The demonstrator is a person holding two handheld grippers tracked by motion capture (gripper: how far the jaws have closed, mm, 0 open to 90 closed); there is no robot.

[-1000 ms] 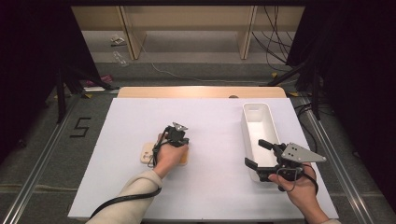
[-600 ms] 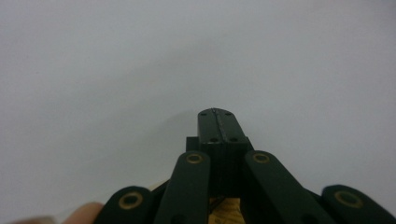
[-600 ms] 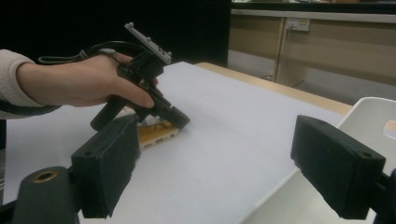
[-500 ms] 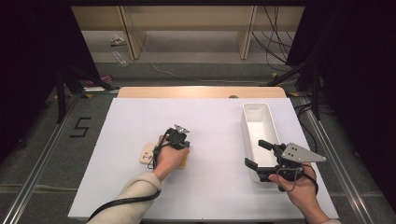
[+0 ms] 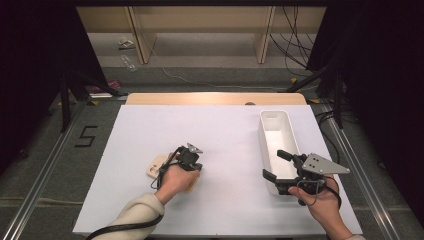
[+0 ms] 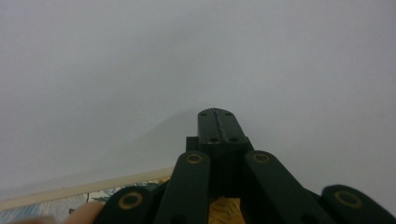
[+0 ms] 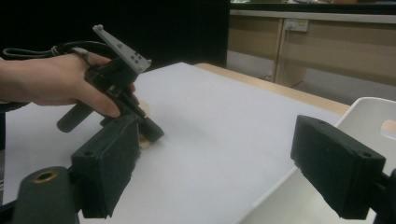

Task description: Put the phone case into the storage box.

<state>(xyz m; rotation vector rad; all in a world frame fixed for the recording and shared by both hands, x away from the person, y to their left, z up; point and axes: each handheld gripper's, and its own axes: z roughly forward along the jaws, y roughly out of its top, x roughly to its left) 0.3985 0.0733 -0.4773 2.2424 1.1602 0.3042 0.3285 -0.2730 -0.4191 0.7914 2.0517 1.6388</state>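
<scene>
My left gripper (image 5: 192, 150) points steeply down at the white table (image 5: 225, 135), left of the middle. Its jaws (image 6: 215, 114) are shut flat together with nothing between them. A small light wooden board (image 5: 156, 165) lies just left of that hand and partly under it; its edge (image 6: 93, 189) has a printed face beside it. From the right gripper view the left gripper (image 7: 156, 132) hovers with its tip by the board (image 7: 145, 140). My right gripper (image 5: 275, 164) is open and empty at the near end of a long white bin (image 5: 275, 127), its jaws (image 7: 224, 163) wide apart.
The white bin's rim (image 7: 369, 109) sits close under the right jaw. A wooden strip (image 5: 215, 98) runs along the table's far edge, with shelving and cables on the floor behind. Metal rails flank both sides of the table.
The left hand and its gripper have shifted a little toward the near edge and to the right, still shut. The right gripper has stayed put, still open.
</scene>
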